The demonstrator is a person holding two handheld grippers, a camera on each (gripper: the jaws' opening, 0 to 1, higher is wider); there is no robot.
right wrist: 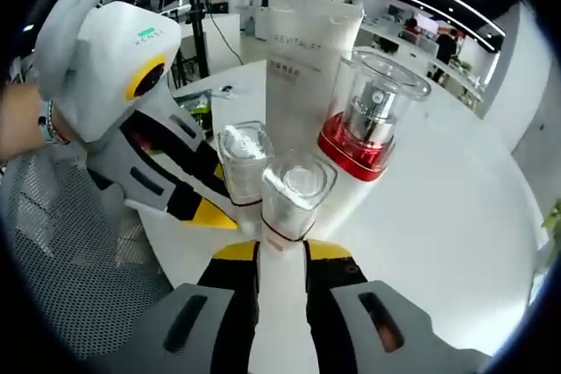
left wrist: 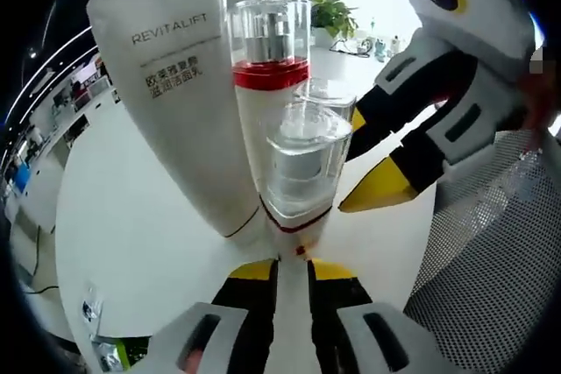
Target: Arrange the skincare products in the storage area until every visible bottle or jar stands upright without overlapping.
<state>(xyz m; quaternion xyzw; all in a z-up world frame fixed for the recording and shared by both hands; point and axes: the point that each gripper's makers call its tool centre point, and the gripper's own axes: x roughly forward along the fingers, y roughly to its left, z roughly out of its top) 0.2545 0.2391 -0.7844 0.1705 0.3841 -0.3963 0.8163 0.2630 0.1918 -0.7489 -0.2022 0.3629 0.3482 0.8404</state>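
A white REVITALIFT tube [left wrist: 175,85] [right wrist: 307,50] stands on the white round table [left wrist: 131,234]. Beside it stands a tall white bottle [left wrist: 267,50] [right wrist: 368,124] with a red band and a clear cap. In front are two small white bottles with clear caps, close together. My left gripper [left wrist: 292,269] is shut on the nearer small bottle [left wrist: 302,164], whose body runs down between its jaws. My right gripper [right wrist: 280,251] is shut on the other small bottle [right wrist: 296,188]. The right gripper [left wrist: 368,159] reaches in from the right, and the left gripper [right wrist: 215,194] from the left by its bottle [right wrist: 244,157].
A grey mesh chair [left wrist: 491,260] [right wrist: 61,243] stands close against the table's edge. A person's hand [right wrist: 22,129] holds the left gripper. A potted plant [left wrist: 333,15] and small items sit at the table's far side. Open office space lies beyond.
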